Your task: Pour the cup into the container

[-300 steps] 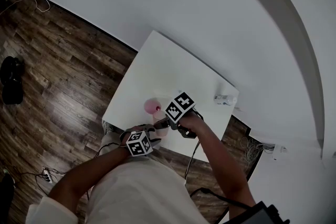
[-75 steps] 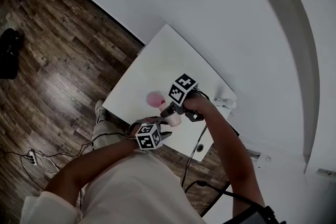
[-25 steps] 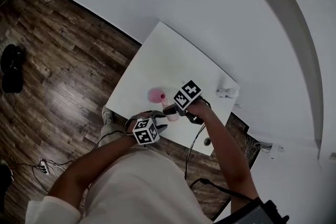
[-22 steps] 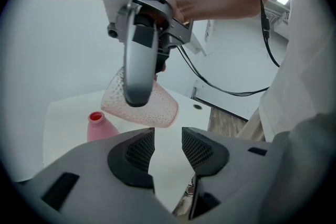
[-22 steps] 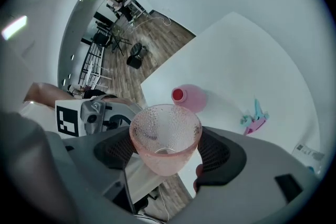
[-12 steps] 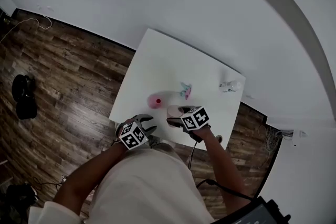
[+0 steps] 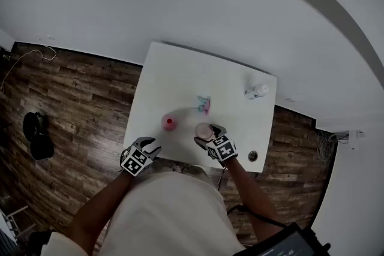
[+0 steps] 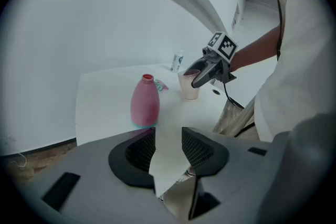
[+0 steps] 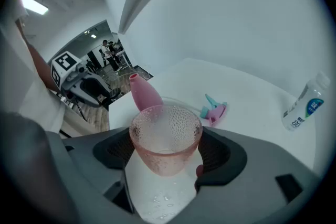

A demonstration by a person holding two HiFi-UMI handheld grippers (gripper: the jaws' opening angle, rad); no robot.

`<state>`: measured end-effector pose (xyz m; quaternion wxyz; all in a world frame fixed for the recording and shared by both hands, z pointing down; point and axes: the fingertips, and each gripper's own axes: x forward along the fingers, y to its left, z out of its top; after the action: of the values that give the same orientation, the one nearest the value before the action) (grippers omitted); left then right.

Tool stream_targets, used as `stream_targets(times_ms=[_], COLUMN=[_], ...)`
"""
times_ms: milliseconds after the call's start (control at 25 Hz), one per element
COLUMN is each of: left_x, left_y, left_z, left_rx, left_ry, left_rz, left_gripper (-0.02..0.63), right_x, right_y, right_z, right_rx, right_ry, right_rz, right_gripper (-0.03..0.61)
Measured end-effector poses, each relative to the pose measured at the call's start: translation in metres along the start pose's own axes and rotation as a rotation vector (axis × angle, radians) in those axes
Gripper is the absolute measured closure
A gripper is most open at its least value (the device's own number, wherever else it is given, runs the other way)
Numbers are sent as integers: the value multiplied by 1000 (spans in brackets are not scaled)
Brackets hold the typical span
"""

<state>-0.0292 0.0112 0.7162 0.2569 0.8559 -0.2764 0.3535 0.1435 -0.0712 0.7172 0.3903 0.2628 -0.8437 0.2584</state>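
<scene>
right gripper (image 7: pixel 209 135): clamped on pink cup (image 9: pixel 165 139), upright near table (image 7: pixel 180 78) front edge | left gripper (image 8: pixel 167 149): jaws wide, empty | pink bottle (image 7: pixel 168 123): standing left of cup, apart

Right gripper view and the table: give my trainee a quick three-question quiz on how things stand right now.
1. True or false: the right gripper has its jaws shut on the pink cup.
2. Pick one. The trigger spray head is: A) lying on the white table, apart from the pink bottle; B) screwed onto the pink bottle; C) held in the left gripper.
3. What do the left gripper's jaws hold?

Key: 1 true. 2 A. 3 nothing; they stand open and empty.
</scene>
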Motion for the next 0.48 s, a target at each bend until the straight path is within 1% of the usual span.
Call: stream_targets(times_ms=[160, 280, 480], left_x=[-1, -1, -3], left_y=[2, 5, 2], left_z=[3, 0, 5], left_rx=[-28, -57, -39], left_ry=[12, 23, 26], left_rz=[23, 48, 66], left_gripper=[448, 448, 448], right_x=[8, 13, 22], right_y=[-10, -15, -26], right_z=[-20, -29, -35], right_rx=[-62, -80, -105], right_ry=[-21, -53, -123], right_rz=[-54, -77, -106], right_gripper=[202, 202, 202])
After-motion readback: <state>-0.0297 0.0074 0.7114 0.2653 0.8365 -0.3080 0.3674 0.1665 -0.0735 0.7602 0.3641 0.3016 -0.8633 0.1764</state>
